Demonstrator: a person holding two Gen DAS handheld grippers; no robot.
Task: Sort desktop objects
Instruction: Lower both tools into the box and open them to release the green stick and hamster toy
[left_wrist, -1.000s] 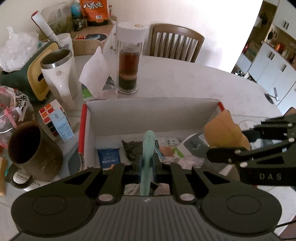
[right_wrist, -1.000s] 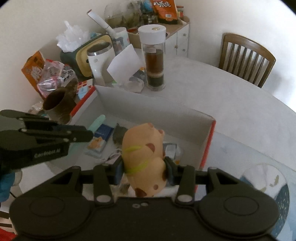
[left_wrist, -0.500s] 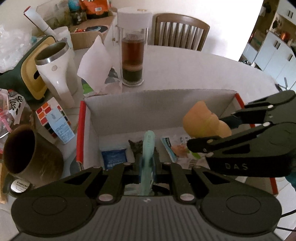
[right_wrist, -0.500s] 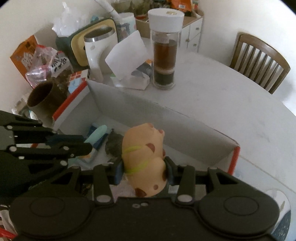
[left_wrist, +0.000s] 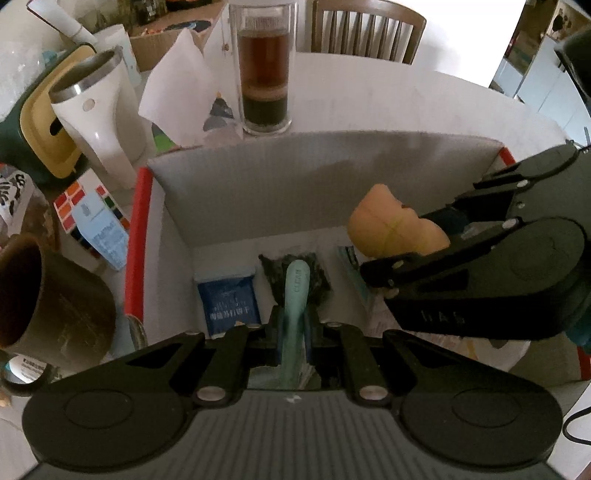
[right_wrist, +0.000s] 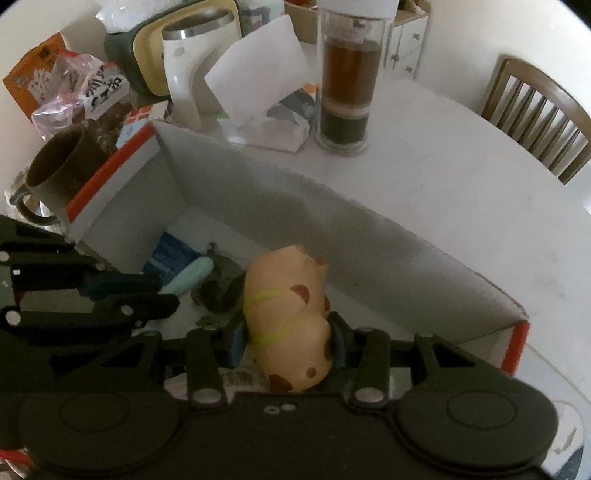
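Observation:
My left gripper (left_wrist: 293, 328) is shut on a mint-green flat tool (left_wrist: 294, 295), held inside the open cardboard box (left_wrist: 295, 177) above a dark packet (left_wrist: 314, 273) and a blue sachet (left_wrist: 227, 302). My right gripper (right_wrist: 286, 338) is shut on a tan toy animal with brown spots and a yellow band (right_wrist: 288, 317), also inside the box (right_wrist: 332, 236). The toy (left_wrist: 391, 229) and right gripper show at the right of the left wrist view. The green tool (right_wrist: 186, 280) and left gripper show at the left of the right wrist view.
Around the box stand a tea bottle (left_wrist: 263, 74), a white kettle (left_wrist: 96, 122), a brown mug (left_wrist: 44, 302), a Rubik's cube (left_wrist: 88, 218), a tissue pack (right_wrist: 266, 107) and snack bags (right_wrist: 66, 96). A wooden chair (right_wrist: 539, 114) stands beyond the white table (right_wrist: 461, 192).
Both grippers have moved forward and down into the box with their objects still held. The right gripper has come closer to the left one.

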